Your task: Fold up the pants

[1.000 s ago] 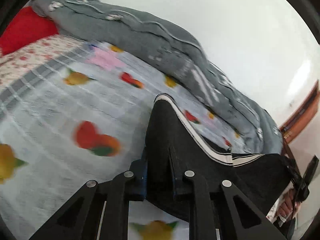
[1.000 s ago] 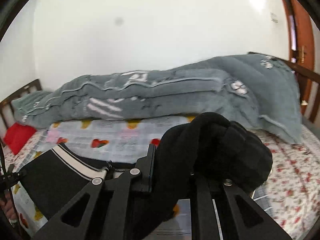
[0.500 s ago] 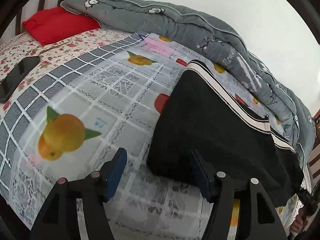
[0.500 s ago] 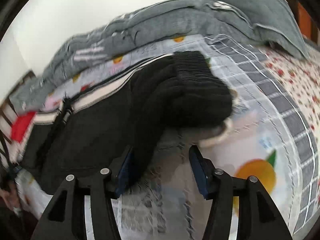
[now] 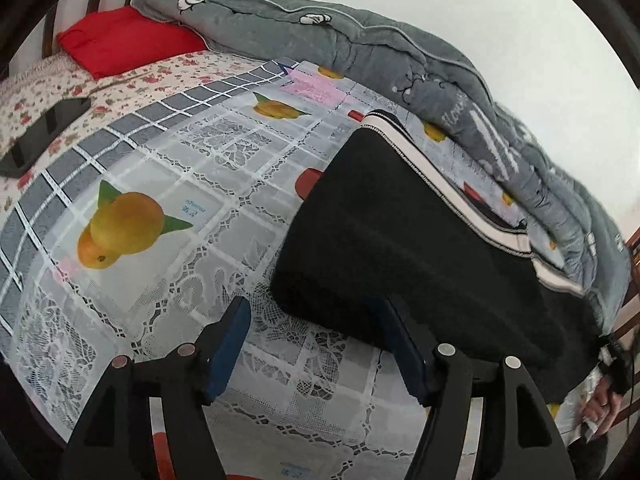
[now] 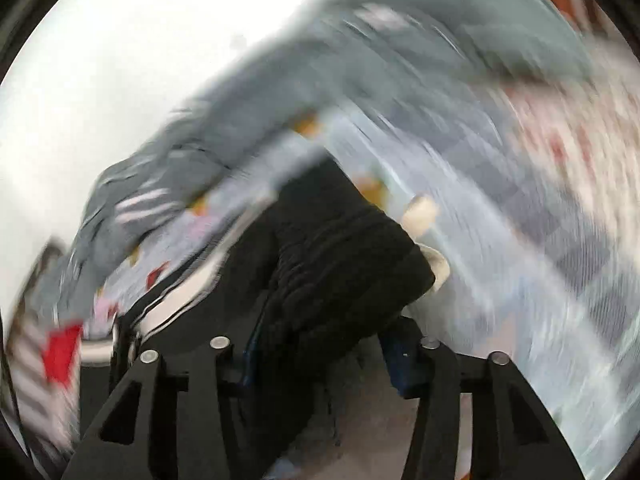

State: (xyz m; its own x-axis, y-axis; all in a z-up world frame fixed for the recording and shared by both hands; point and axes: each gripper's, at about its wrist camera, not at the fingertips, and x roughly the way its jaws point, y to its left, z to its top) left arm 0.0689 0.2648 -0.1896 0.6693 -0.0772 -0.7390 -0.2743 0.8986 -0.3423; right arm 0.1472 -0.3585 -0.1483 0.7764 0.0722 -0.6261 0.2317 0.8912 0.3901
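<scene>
The black pants (image 5: 420,240) lie flat on the fruit-print cloth (image 5: 168,168) that covers the bed, with a white stripe along their far edge. My left gripper (image 5: 316,336) hovers at their near left corner. Its jaws are opening, and the right blue pad overlaps the cloth's edge without pinching it. In the blurred right wrist view the bunched waistband end of the pants (image 6: 340,248) lies just ahead, with a pale lining (image 6: 420,212) poking out. My right gripper (image 6: 326,356) has black cloth between its fingers and its jaws are closing, but the right pad stands clear of the cloth.
A grey quilt (image 5: 360,40) is piled along the wall behind the pants. A red pillow (image 5: 128,40) lies by the wooden headboard, and a dark phone (image 5: 44,132) rests on the floral sheet at the left. A person's hand (image 5: 600,404) shows at the far right.
Both grippers were shut on the lifted pants and have since let go. The pants now lie on the bed. Both hands have sunk, and the right view has rolled.
</scene>
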